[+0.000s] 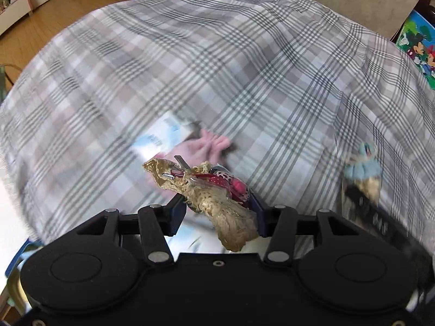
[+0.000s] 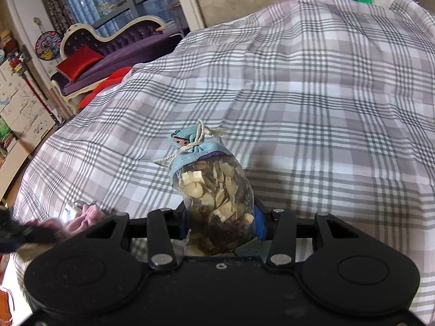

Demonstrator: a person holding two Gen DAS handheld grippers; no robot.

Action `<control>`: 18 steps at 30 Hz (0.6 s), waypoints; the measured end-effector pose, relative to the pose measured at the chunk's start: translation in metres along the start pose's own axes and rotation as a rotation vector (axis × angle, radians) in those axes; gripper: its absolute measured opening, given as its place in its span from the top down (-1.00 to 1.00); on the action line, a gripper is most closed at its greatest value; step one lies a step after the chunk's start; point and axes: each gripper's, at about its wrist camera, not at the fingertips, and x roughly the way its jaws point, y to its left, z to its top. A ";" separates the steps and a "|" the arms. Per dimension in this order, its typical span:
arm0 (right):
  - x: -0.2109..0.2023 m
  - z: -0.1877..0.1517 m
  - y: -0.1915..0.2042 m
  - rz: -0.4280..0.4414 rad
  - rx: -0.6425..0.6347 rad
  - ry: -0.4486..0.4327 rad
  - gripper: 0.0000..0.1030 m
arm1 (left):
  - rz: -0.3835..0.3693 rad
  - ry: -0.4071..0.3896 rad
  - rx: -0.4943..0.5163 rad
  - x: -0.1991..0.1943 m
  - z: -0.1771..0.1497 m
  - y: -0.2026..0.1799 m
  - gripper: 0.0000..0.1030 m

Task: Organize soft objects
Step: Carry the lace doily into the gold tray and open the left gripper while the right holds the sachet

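My left gripper [image 1: 217, 212] is shut on a beige lace hair accessory with a red dotted bow [image 1: 212, 198] and holds it above the plaid bed cover [image 1: 244, 68]. My right gripper [image 2: 220, 222] is shut on a clear sachet of dried potpourri with a blue cloth top and a string tie [image 2: 214, 184], held upright above the plaid bed cover [image 2: 326, 108]. The sachet and the right gripper also show blurred at the right of the left wrist view [image 1: 361, 174]. A pink soft item [image 1: 204, 146] lies on the cover beyond the left gripper; it also shows in the right wrist view [image 2: 84, 217].
A white and blue packet [image 1: 155, 141] lies beside the pink item. A Mickey Mouse board [image 1: 418, 46] stands at the right. A purple sofa with a red cushion [image 2: 81, 59] stands past the bed's far left. Wooden floor [image 1: 54, 21] lies at left.
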 end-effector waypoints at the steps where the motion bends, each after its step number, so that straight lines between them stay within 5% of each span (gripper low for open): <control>1: -0.001 0.000 0.001 0.007 -0.006 -0.002 0.15 | -0.001 -0.001 -0.009 -0.007 -0.007 0.009 0.04; 10: -0.011 -0.006 0.016 0.097 -0.055 -0.016 0.15 | 0.107 0.002 -0.151 -0.049 -0.082 0.107 0.04; 18: -0.011 -0.012 0.031 0.119 -0.107 -0.009 0.15 | 0.173 0.084 -0.309 -0.049 -0.149 0.191 0.04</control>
